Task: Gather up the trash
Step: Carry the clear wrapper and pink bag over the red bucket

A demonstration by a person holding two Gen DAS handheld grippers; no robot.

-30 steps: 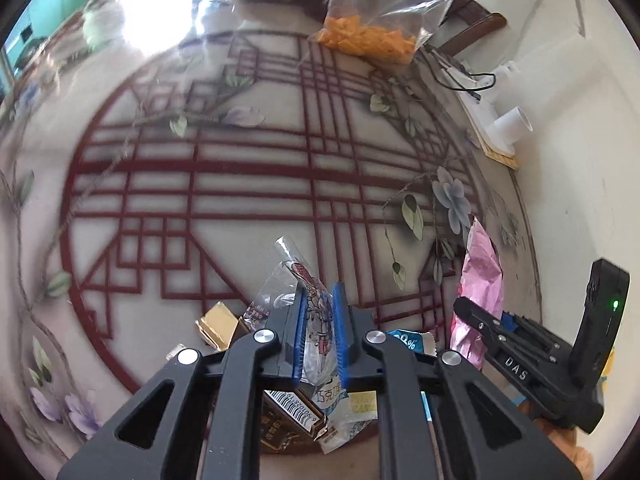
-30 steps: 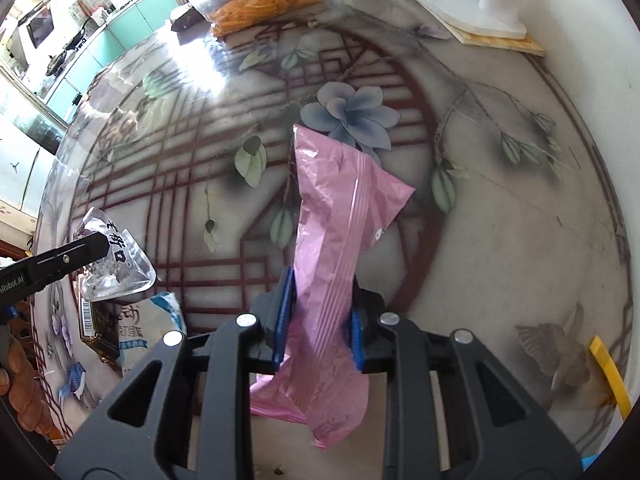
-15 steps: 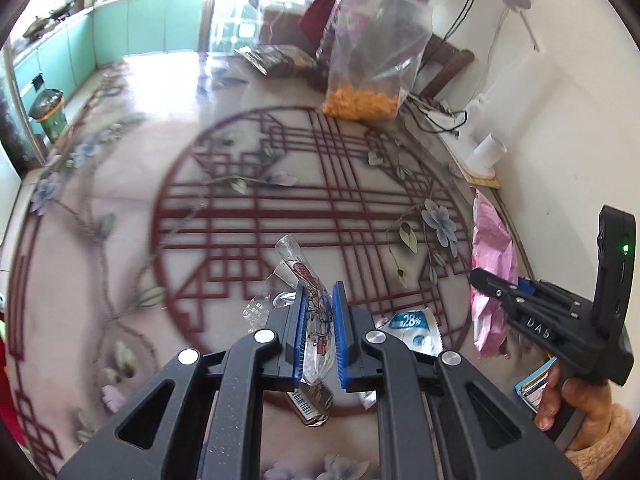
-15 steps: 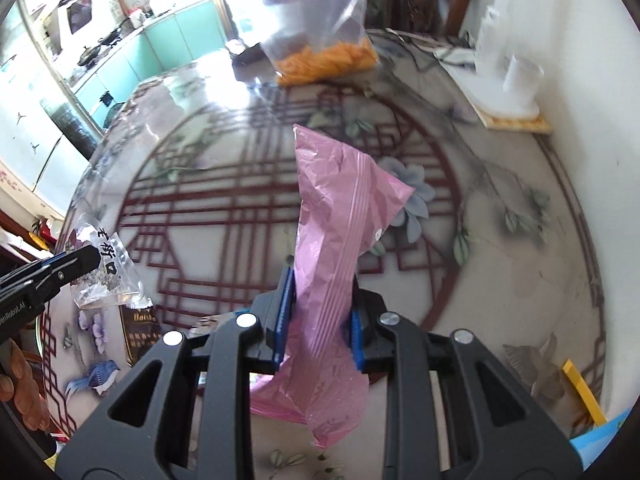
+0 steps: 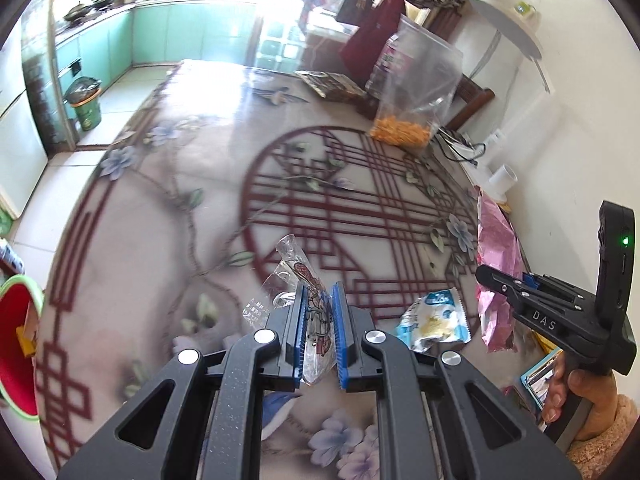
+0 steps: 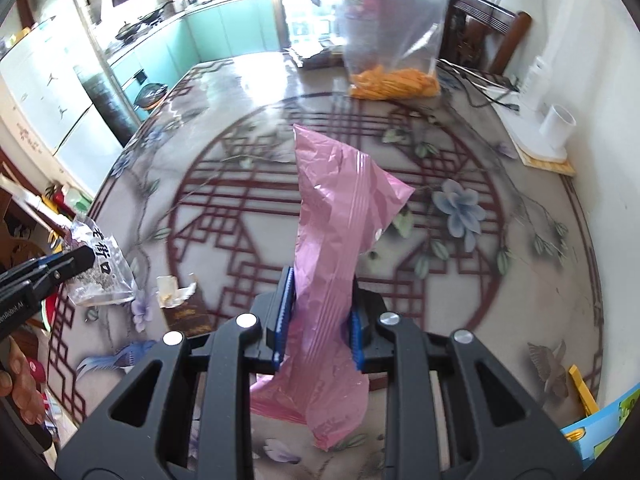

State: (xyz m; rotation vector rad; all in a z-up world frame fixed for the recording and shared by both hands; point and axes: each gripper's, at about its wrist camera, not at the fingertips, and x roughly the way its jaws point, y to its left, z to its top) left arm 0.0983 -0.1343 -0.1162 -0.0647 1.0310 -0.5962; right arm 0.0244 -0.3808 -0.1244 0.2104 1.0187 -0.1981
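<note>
My left gripper (image 5: 318, 300) is shut on a clear printed plastic wrapper (image 5: 298, 272), held above the patterned table (image 5: 192, 220). In the right wrist view that wrapper (image 6: 100, 268) hangs from the left gripper (image 6: 80, 258) at the left edge. My right gripper (image 6: 320, 294) is shut on a pink plastic bag (image 6: 340, 216) that sticks up between the blue pads and droops below them. The left wrist view shows this pink bag (image 5: 496, 248) in the right gripper (image 5: 504, 280). A blue-and-white snack wrapper (image 5: 434, 322) lies on the table. A brown packet (image 6: 188, 316) with crumpled paper lies on the table too.
A clear bag of orange snacks (image 6: 394, 40) stands at the table's far side, beside cables and a white cup (image 6: 558, 126) on a mat. A red-and-green bin (image 5: 16, 344) sits at the left table edge. A wall runs along the right. A hand (image 5: 580, 396) grips the right tool.
Both grippers have risen and drawn back from the table with their wrappers still held. The snack wrapper and brown packet stay on the table, now farther below.
</note>
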